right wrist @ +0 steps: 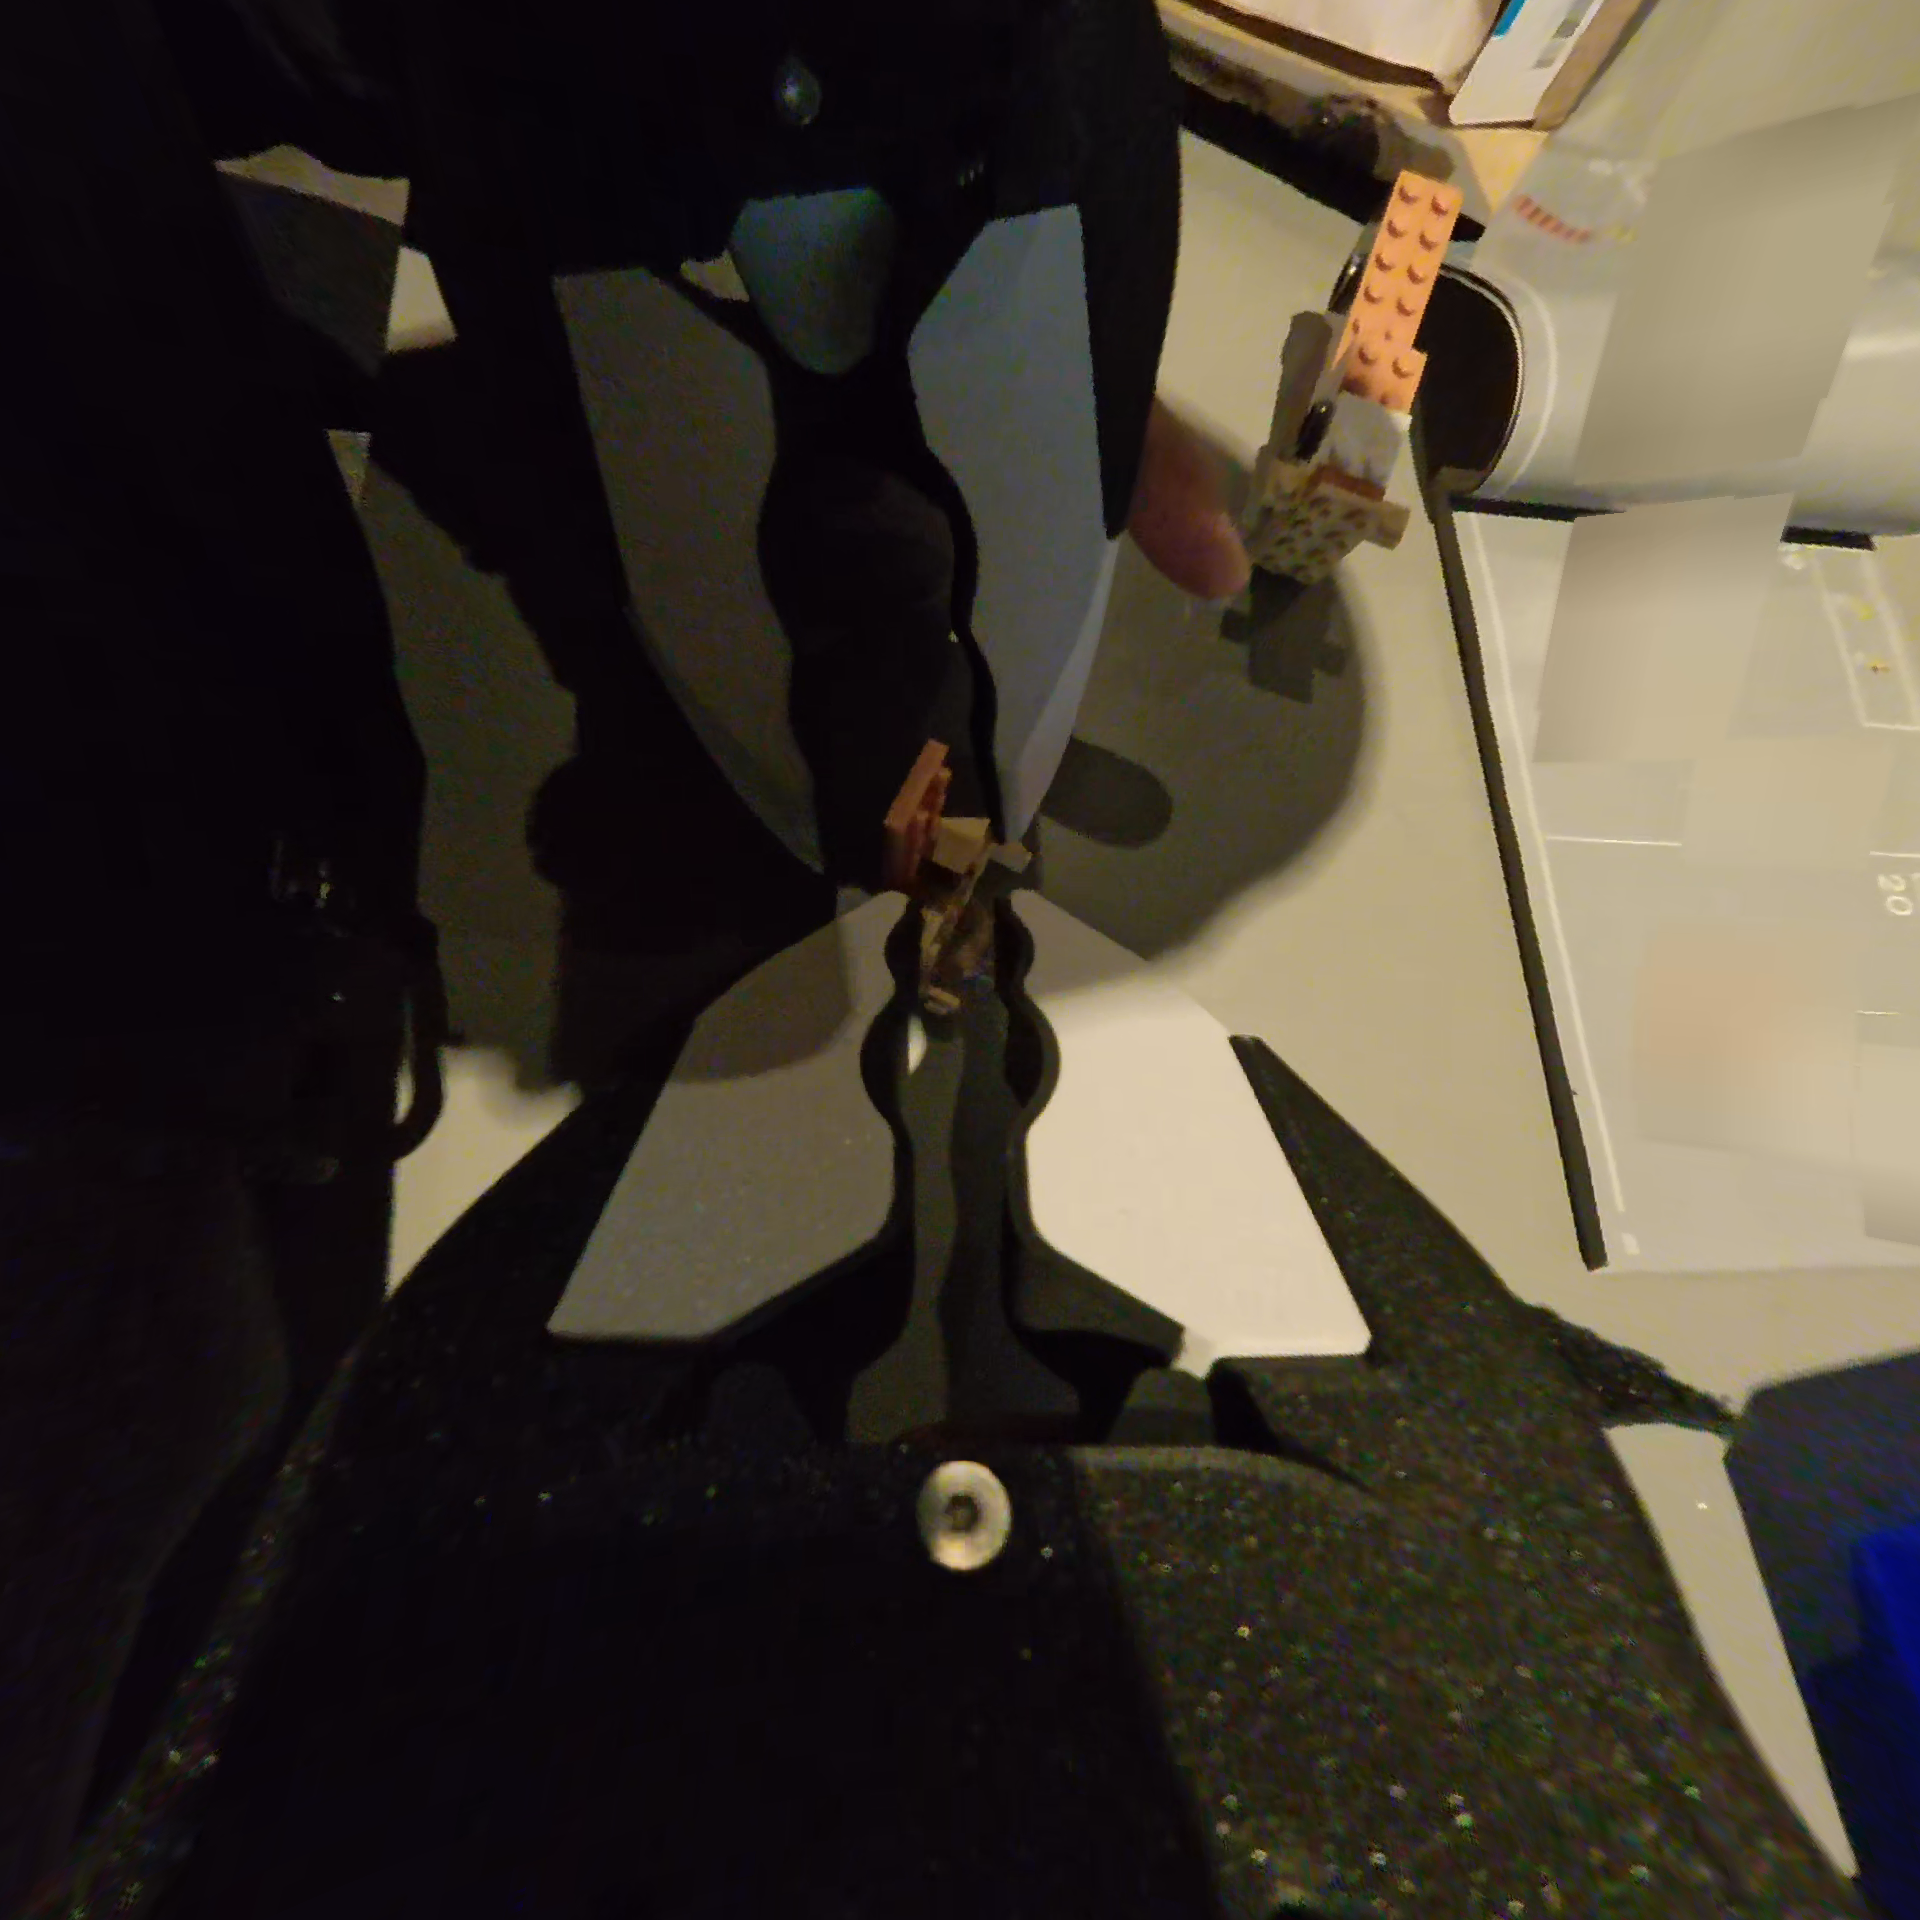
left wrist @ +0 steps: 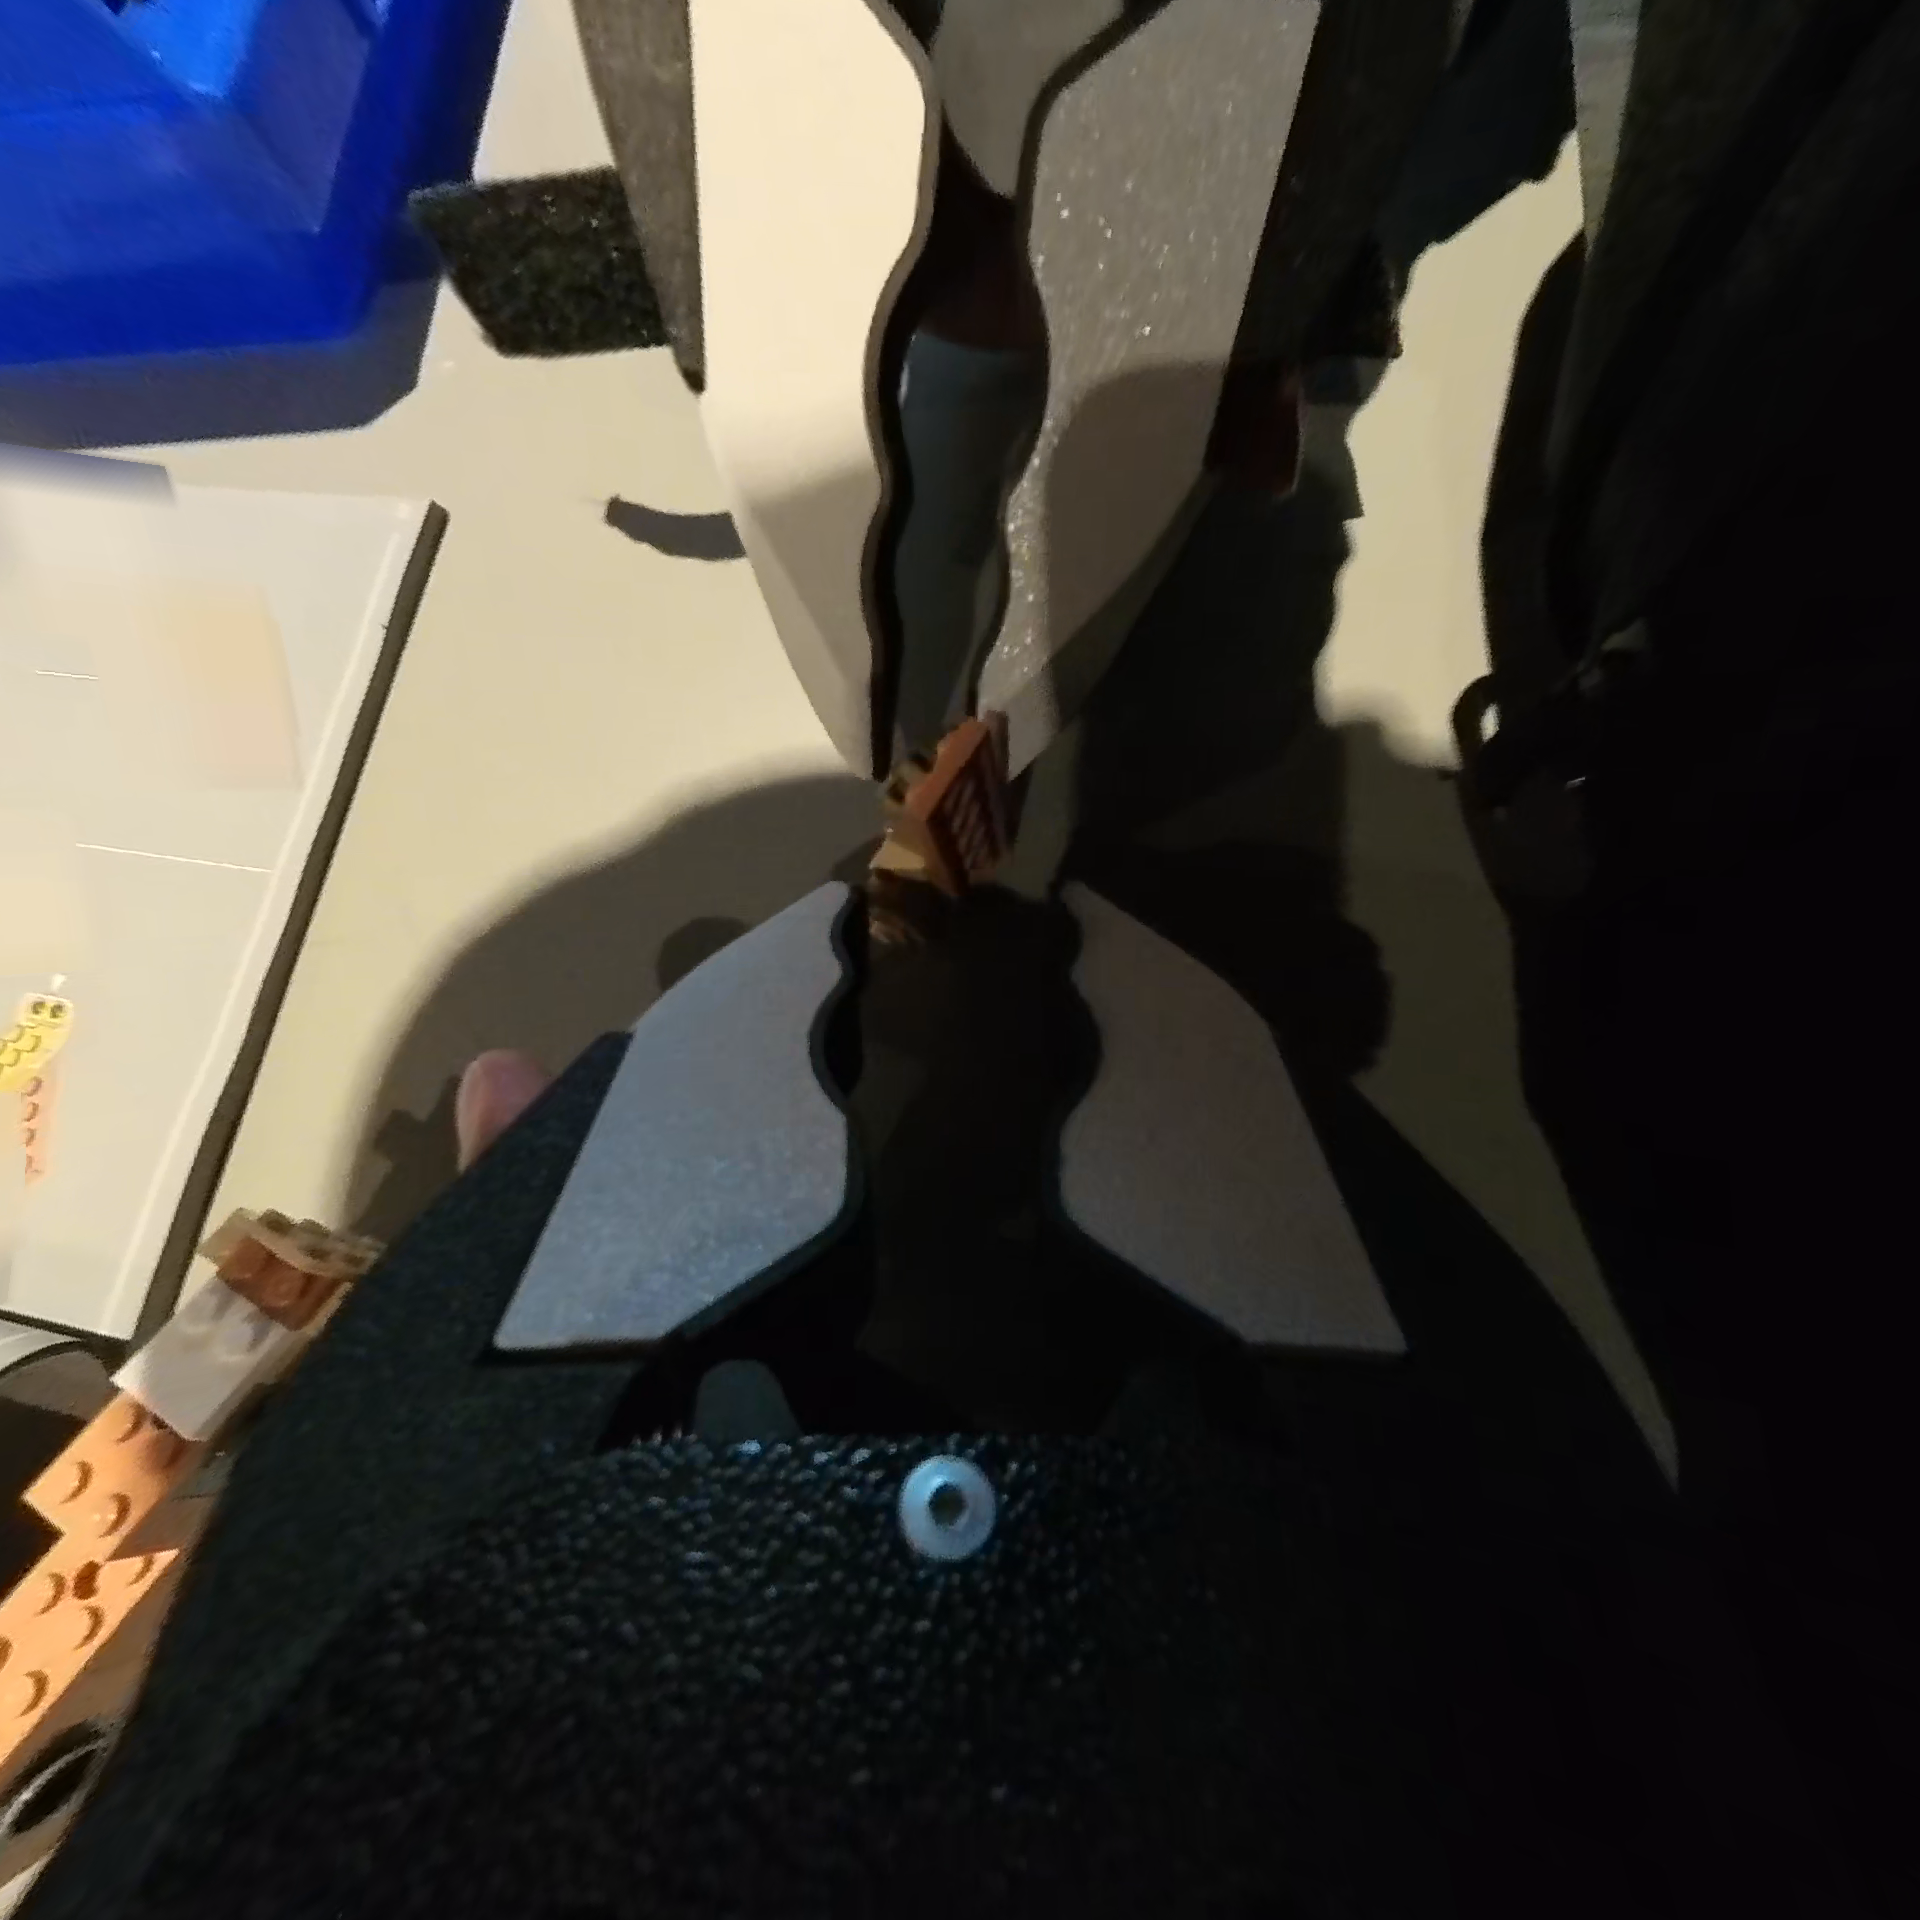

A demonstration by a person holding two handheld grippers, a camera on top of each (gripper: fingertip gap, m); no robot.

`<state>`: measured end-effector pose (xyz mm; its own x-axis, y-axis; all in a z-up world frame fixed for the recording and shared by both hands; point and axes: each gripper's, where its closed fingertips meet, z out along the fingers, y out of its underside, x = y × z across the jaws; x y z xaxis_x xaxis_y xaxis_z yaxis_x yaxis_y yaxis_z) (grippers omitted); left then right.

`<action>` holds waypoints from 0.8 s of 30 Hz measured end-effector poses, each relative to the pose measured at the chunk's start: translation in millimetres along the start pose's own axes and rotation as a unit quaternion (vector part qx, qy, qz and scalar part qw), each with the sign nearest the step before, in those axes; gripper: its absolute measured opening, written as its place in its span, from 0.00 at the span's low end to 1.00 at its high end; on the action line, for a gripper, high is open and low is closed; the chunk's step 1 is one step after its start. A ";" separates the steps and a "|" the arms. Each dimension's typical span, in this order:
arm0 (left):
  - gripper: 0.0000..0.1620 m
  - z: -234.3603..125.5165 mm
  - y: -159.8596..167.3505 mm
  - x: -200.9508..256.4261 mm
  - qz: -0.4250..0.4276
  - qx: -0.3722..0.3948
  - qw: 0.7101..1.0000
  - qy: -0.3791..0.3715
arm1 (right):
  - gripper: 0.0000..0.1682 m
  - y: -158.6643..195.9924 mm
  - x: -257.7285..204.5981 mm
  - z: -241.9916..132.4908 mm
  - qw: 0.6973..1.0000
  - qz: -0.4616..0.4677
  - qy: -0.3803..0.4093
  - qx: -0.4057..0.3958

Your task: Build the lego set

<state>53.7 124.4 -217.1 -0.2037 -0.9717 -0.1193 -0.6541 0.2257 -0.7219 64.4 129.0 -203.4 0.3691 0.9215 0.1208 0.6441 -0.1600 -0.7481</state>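
So the white table (left wrist: 582, 665) is taking up most of the room here, with a big blue bin (left wrist: 197, 177) sitting at one far corner and an open instruction booklet (left wrist: 156, 831) lying flat along the edge near it. A half-built lego model (right wrist: 1340, 405), orange plate on top with white and spotted tan bits under it, is sitting on the table right beside the booklet, and a person's fingertip (right wrist: 1184, 520) is poking out just next to it.

Both tools are meeting tip to tip over the middle of the table. The left gripper (left wrist: 940, 920) is clenching down on the spotted tan end of a tiny lego piece (left wrist: 951, 816), and the right gripper (right wrist: 951, 935) is coming at it from the opposite side, jaws pinching the same little clump. An orange-brown tile is sticking out sideways where the two sets of tips are crowding together. The piece is hanging in the air above the table, well apart from the bigger model. Lighting's dim, so which gripper is pinching which part of the clump is hard to make out.
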 end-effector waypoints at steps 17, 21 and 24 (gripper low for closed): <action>0.19 -4.0 0.2 -3.6 -0.012 0.012 1.000 -0.014 | 0.13 24.9 34.3 -7.1 0.996 0.067 0.057 -0.031; 0.20 -11.1 0.8 -7.1 -0.036 0.028 0.999 -0.014 | 0.13 29.2 34.5 -0.7 0.995 0.068 0.056 -0.054; 0.20 -19.1 4.4 -14.1 -0.055 0.037 0.998 -0.021 | 0.07 28.1 32.8 1.5 0.995 0.069 0.044 -0.055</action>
<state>39.8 140.5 -205.6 -0.1015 -0.9928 -0.0631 -0.6157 0.1126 -0.7799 93.6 155.3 -221.4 0.5129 0.8546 0.0816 0.6505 -0.3249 -0.6865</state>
